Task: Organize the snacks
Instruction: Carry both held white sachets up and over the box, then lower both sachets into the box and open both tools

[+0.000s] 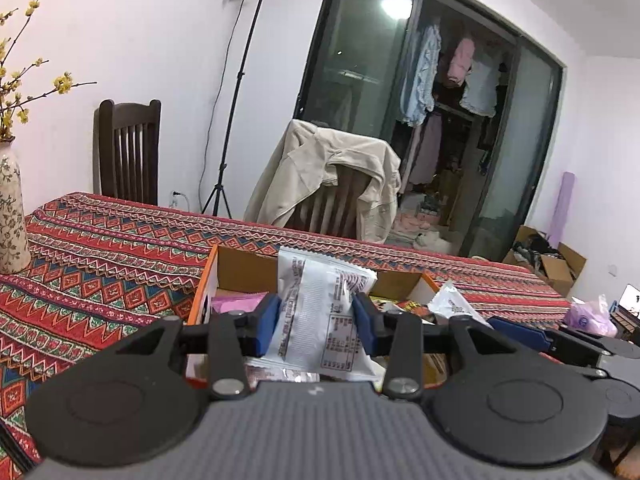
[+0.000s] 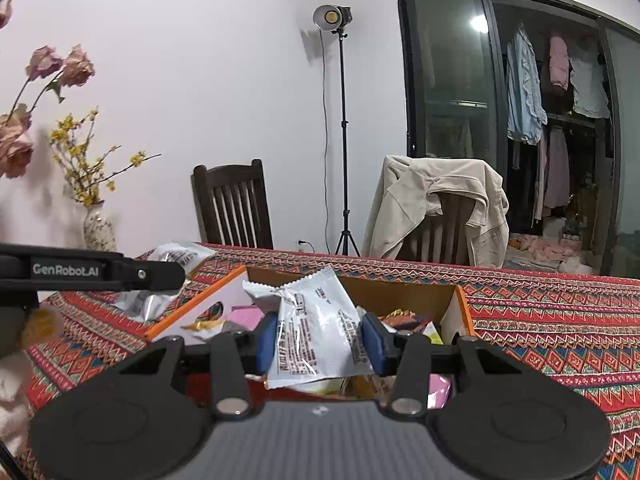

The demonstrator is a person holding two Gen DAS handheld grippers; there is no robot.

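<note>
My left gripper (image 1: 316, 318) is shut on a white snack packet (image 1: 320, 300) and holds it upright over an orange-rimmed cardboard box (image 1: 206, 280). My right gripper (image 2: 320, 338) is shut on another white snack packet (image 2: 316, 328) above the same box (image 2: 460, 304). The box holds a pink packet (image 1: 236, 304) and several other wrappers. The right gripper's blue finger (image 1: 516, 330) and its packet (image 1: 454, 304) show at the right of the left wrist view. The left gripper's arm (image 2: 92, 272) shows at the left of the right wrist view.
The table wears a red patterned cloth (image 2: 560, 320). A flowered vase (image 1: 10, 208) stands at the far left. Two chairs (image 2: 232, 204) stand behind the table, one draped with a beige jacket (image 2: 440, 204). A light stand (image 2: 344, 140) is by the wall.
</note>
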